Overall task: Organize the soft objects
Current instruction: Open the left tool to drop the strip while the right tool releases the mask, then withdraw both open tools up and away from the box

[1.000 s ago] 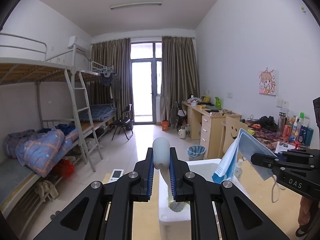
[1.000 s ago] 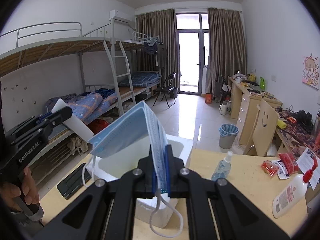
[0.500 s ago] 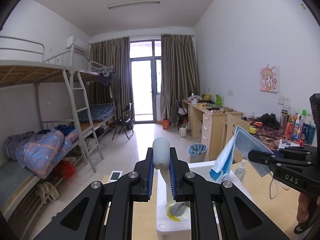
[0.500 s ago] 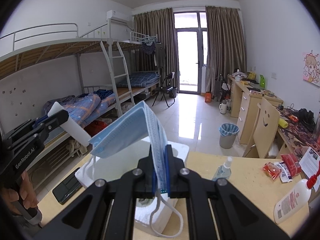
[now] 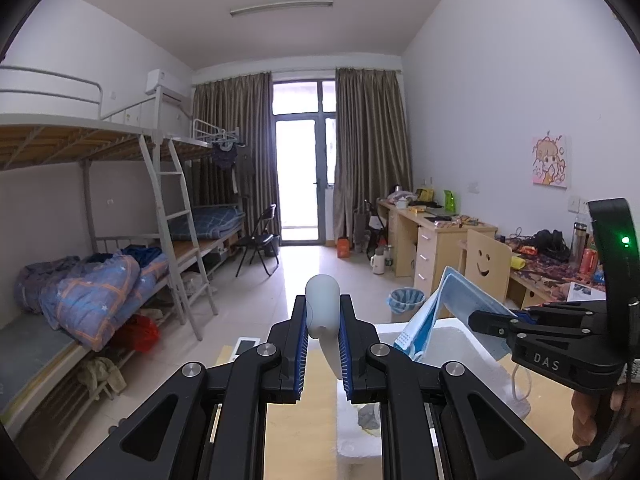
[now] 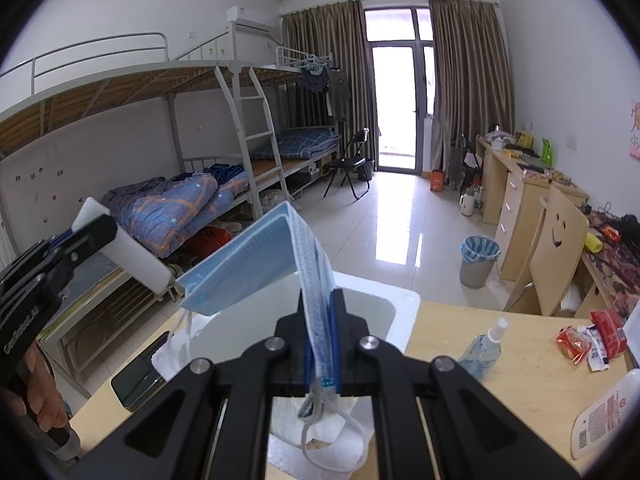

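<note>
Masks, a folded blue stack (image 6: 280, 264), stand pinched in the right gripper (image 6: 320, 344), jaws closed on them above the white foam box (image 6: 404, 304) on the wooden surface (image 6: 520, 364), ear loops dangling. The left gripper (image 5: 323, 344) has its jaws clamped on a white tube (image 5: 322, 312). "DAS" is printed on the right gripper's side; the left's lettering is only partly legible.

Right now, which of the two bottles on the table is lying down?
The white lotion bottle at the table's right edge is lying on its side. The small clear spray bottle, holding blue liquid, stands upright nearer the white foam box.
</note>
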The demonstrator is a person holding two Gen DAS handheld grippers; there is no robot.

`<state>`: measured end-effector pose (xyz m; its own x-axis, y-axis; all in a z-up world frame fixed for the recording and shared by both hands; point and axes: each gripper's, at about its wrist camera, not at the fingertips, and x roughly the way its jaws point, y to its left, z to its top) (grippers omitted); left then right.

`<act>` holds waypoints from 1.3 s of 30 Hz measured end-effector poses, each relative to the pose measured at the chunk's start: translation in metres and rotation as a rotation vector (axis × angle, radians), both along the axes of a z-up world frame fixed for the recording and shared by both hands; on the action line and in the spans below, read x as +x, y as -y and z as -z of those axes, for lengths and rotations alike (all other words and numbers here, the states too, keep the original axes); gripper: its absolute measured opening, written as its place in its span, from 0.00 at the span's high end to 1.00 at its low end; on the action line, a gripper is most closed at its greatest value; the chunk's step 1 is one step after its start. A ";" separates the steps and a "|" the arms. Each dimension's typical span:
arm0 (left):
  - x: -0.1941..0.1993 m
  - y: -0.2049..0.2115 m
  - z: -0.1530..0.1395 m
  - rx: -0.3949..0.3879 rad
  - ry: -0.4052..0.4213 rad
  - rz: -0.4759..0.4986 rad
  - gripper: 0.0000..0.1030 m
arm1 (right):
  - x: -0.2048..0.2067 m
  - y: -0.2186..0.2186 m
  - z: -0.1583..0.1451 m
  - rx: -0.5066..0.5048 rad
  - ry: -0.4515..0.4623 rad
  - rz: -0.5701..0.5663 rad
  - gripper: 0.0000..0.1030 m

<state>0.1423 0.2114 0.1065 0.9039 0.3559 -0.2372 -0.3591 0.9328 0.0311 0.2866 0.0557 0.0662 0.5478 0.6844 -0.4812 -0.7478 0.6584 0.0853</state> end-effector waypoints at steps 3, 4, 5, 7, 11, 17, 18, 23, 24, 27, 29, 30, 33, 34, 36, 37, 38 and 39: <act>0.000 0.001 0.000 0.004 -0.004 -0.003 0.85 | 0.003 -0.001 0.004 -0.013 -0.010 0.001 0.89; 0.001 0.003 0.000 0.004 -0.003 -0.006 0.85 | 0.003 -0.001 0.005 -0.011 -0.011 -0.001 0.81; 0.001 0.004 0.000 0.006 -0.003 -0.008 0.85 | 0.002 -0.001 0.005 -0.008 -0.008 -0.007 0.75; 0.001 0.004 0.000 0.006 -0.004 -0.012 0.85 | 0.000 -0.001 0.005 -0.005 -0.002 -0.016 0.47; 0.002 0.003 0.002 0.004 -0.008 -0.018 0.85 | -0.003 0.001 0.003 0.006 0.009 -0.015 0.37; 0.001 0.002 0.003 0.002 -0.012 -0.021 0.85 | -0.004 0.000 0.002 0.009 0.008 -0.027 0.16; 0.001 0.002 0.002 0.004 -0.014 -0.022 0.85 | -0.004 0.000 0.002 0.009 0.007 -0.024 0.16; 0.001 0.002 0.003 0.003 -0.016 -0.018 0.85 | -0.004 -0.006 0.007 -0.051 -0.002 -0.037 0.16; 0.000 0.002 0.002 0.002 -0.016 -0.016 0.85 | -0.004 -0.006 0.008 -0.057 -0.002 -0.035 0.16; 0.001 0.004 0.002 0.004 -0.019 0.006 0.85 | -0.004 -0.002 0.008 -0.049 -0.008 -0.045 0.16; 0.000 0.005 0.002 0.002 -0.019 0.018 0.85 | -0.003 0.001 0.006 -0.037 -0.015 -0.037 0.16; 0.000 0.005 0.002 0.004 -0.017 0.019 0.85 | -0.002 0.002 0.006 -0.037 -0.019 -0.031 0.16; -0.001 0.006 0.002 0.008 -0.018 0.021 0.85 | -0.001 0.004 0.004 -0.024 -0.030 -0.039 0.16; -0.002 0.006 0.002 0.008 -0.017 0.021 0.85 | -0.002 0.005 0.004 -0.024 -0.028 -0.034 0.16; -0.002 0.006 0.002 0.005 -0.018 0.022 0.85 | -0.003 0.006 0.003 -0.019 -0.027 -0.036 0.16; -0.002 0.007 0.002 0.005 -0.018 0.023 0.85 | -0.004 0.007 0.003 -0.018 -0.027 -0.037 0.16; -0.002 0.008 0.002 0.006 -0.017 0.026 0.85 | -0.004 0.008 0.002 -0.017 -0.024 -0.037 0.16; -0.002 0.007 0.002 0.006 -0.017 0.026 0.85 | -0.005 0.008 0.002 -0.016 -0.022 -0.037 0.16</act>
<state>0.1400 0.2045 0.1044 0.9087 0.3337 -0.2507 -0.3338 0.9416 0.0431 0.2813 0.0474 0.0646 0.5116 0.6963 -0.5035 -0.7698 0.6317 0.0915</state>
